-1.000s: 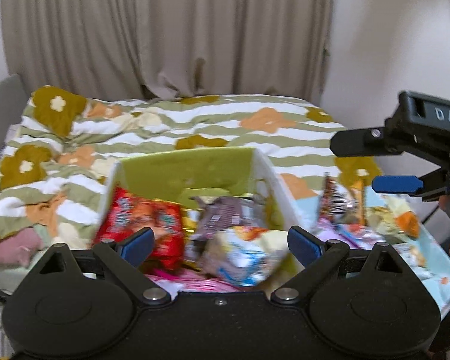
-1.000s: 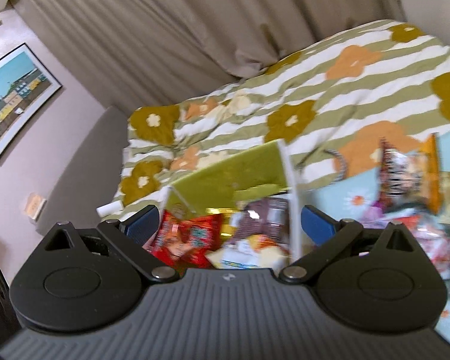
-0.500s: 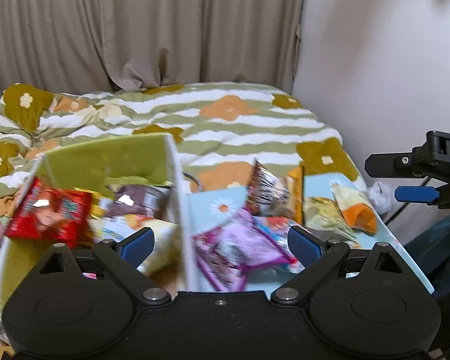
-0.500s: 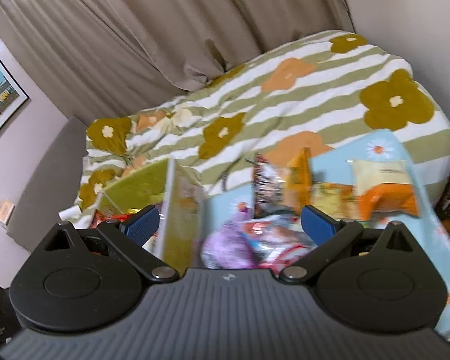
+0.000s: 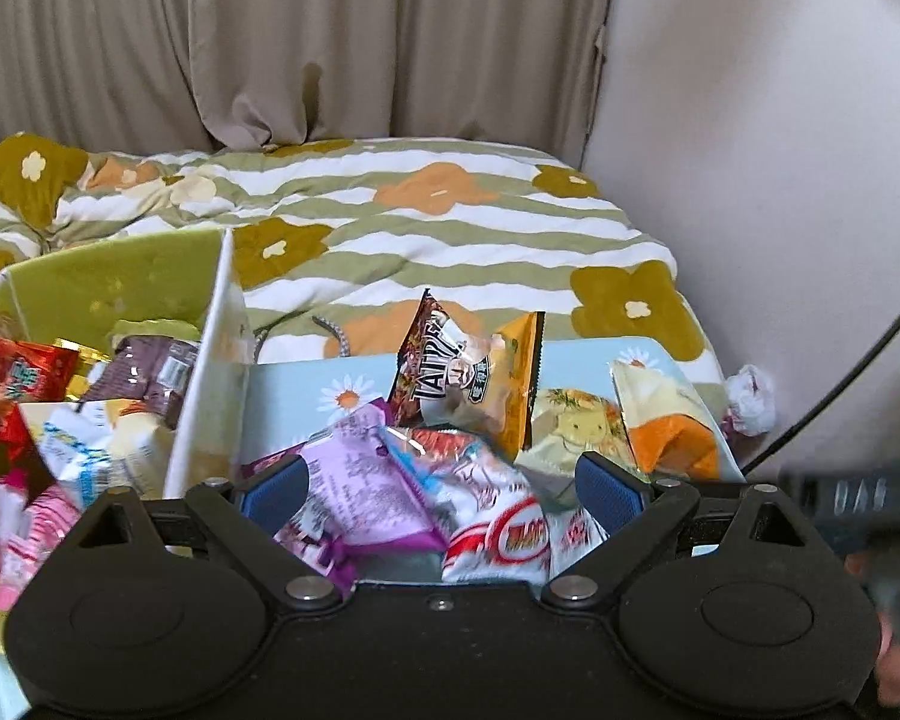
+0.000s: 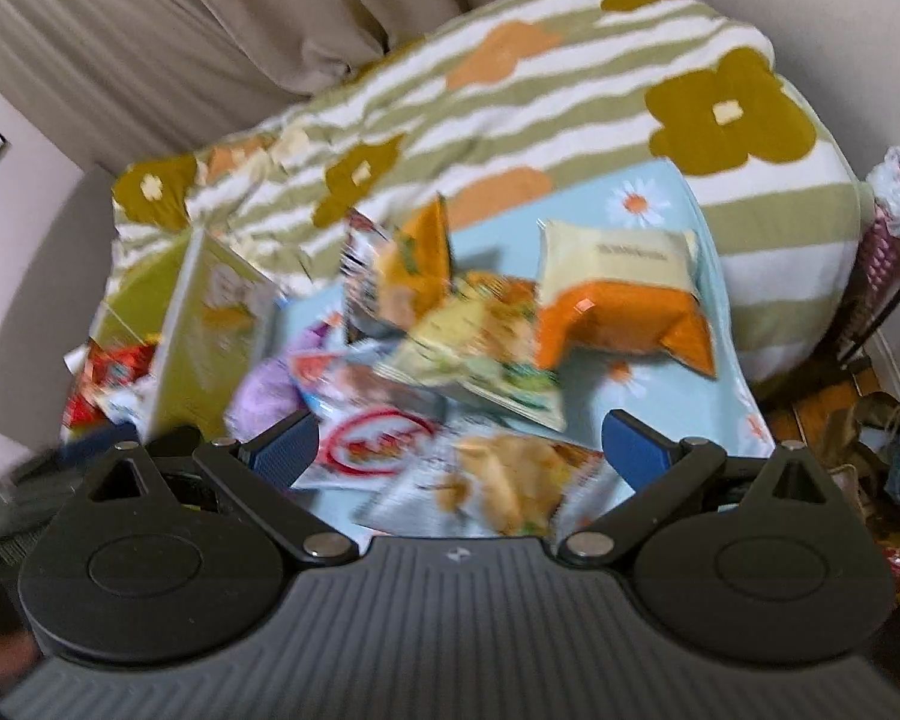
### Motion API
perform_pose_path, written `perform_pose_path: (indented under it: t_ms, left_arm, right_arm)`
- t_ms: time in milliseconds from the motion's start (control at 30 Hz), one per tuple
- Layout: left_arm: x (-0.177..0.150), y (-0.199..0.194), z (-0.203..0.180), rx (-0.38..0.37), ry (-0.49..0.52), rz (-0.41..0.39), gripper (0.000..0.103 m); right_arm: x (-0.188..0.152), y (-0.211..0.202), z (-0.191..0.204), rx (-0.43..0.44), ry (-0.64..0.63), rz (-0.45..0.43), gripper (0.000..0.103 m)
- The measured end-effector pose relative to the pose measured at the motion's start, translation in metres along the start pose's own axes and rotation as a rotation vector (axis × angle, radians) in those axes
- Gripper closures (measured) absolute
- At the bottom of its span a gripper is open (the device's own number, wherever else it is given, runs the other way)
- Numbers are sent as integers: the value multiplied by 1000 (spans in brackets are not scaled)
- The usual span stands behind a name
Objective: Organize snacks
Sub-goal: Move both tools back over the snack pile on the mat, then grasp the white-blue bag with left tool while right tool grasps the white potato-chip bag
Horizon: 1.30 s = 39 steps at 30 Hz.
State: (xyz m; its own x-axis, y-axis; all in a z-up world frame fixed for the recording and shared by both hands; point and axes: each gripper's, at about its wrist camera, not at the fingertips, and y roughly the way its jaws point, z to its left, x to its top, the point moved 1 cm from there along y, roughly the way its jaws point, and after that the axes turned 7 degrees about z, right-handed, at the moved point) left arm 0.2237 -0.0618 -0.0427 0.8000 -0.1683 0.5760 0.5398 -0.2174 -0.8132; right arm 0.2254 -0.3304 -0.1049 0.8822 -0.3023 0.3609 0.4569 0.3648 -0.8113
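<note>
A green fabric box [image 5: 150, 264] stands at the left, filled with several snack packs, a red one [image 5: 18, 372] among them. To its right, a pile of loose snacks lies on a light blue daisy cloth [image 5: 306, 384]: a purple pack [image 5: 360, 480], a white pack with a red logo [image 5: 504, 528], a brown and orange bag [image 5: 468, 378] and an orange and cream bag [image 5: 666, 420]. My left gripper [image 5: 444, 486] is open over the purple and white packs. My right gripper [image 6: 459, 450] is open above the red-logo pack [image 6: 378, 444] and a chips bag [image 6: 498, 480].
A striped flowered duvet [image 5: 426, 222] covers the bed behind the cloth. Beige curtains [image 5: 270, 42] hang at the back and a plain wall [image 5: 762, 150] stands on the right. A box wall [image 6: 204, 312] rises left of the pile. Clutter [image 6: 840, 420] lies on the floor at right.
Both grippers have swung right from above the green box to above the loose snack pile, and both have come lower and closer to it. Both stay open and empty.
</note>
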Motion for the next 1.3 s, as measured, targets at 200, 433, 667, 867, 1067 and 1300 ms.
perform_pose_path:
  t_ms: [200,433,667,867,1067,1300]
  left_arm:
    - [15,36,-15,1,28,40,8]
    - [13,83,-31,26,55,122,11]
    - [6,112,-37,44,74,188,17]
    - [-4,128,-42,56,101,228,18]
    - [-7,131,-38,40,90,228,31]
    - [-10,124,-36,26,87,219,36]
  right_arm:
    - [-6,29,-20,7,-68,49,0]
    - [-10,49,-24,19,-272,33,0]
    - [-18,71,-20,79,-486,93,0]
    - [-23,85,-13,90,-535,110,0]
    - [-30,92,-10,88,-573,128,0]
    - [-30,92,-11,89,-562,129,0]
